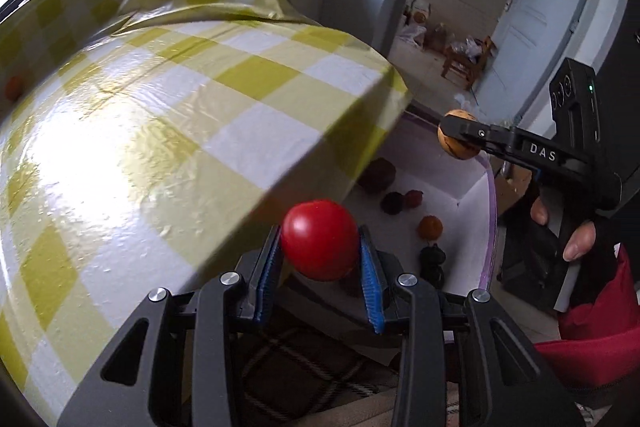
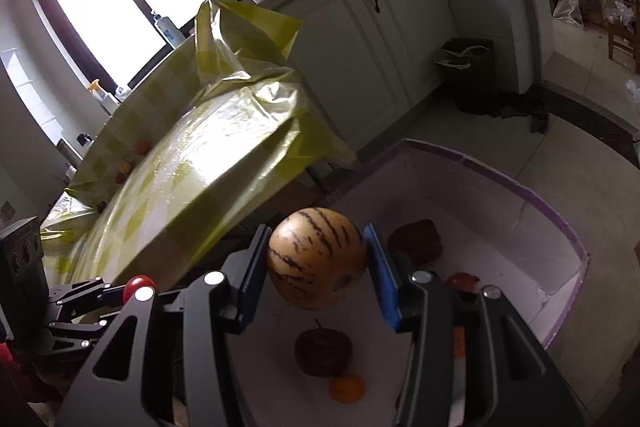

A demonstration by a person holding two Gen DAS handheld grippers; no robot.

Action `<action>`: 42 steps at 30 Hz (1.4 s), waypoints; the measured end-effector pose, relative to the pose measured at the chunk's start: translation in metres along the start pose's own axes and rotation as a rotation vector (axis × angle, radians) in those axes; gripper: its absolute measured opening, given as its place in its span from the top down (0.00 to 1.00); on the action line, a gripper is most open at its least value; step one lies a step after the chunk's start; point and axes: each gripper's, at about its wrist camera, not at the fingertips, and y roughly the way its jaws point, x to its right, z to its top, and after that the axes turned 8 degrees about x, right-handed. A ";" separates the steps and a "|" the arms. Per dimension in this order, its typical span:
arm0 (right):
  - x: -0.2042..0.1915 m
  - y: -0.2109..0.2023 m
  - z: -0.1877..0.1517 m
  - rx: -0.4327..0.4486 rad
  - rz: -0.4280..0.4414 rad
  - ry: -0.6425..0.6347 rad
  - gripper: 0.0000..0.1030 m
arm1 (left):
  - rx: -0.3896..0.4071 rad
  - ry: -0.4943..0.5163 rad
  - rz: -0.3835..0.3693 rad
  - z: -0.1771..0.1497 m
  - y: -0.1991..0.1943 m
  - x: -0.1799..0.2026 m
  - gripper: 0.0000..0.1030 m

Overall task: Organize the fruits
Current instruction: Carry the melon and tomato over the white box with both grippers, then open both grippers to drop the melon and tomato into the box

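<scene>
My left gripper (image 1: pixel 320 247) is shut on a red tomato (image 1: pixel 319 239), held past the edge of the checked table (image 1: pixel 160 131), beside the white box (image 1: pixel 472 187) on the floor. My right gripper (image 2: pixel 316 259) is shut on a tan striped melon (image 2: pixel 316 257), hanging over that white box (image 2: pixel 520 227). In the left wrist view the right gripper (image 1: pixel 460 141) holds the same melon (image 1: pixel 456 143) over the box's far side. The box holds a dark red fruit (image 2: pixel 416 241), a dark round fruit (image 2: pixel 323 351), a small orange (image 2: pixel 347 389) and other small fruits. The left gripper (image 2: pixel 132 287) with the tomato (image 2: pixel 138 285) shows at lower left.
The yellow-checked cloth (image 2: pixel 224 147) hangs over the table edge, and a few small fruits (image 2: pixel 142 147) lie far back on it. Kitchen cabinets (image 2: pixel 380 39), a dark bin (image 2: pixel 468 75) and a wooden chair (image 1: pixel 466 61) stand beyond. A red cushion (image 1: pixel 592 339) sits at the right.
</scene>
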 end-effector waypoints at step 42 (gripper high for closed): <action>0.038 0.126 -0.046 -0.504 -0.403 -0.297 0.38 | -0.433 0.408 -0.069 -0.054 0.184 0.120 0.54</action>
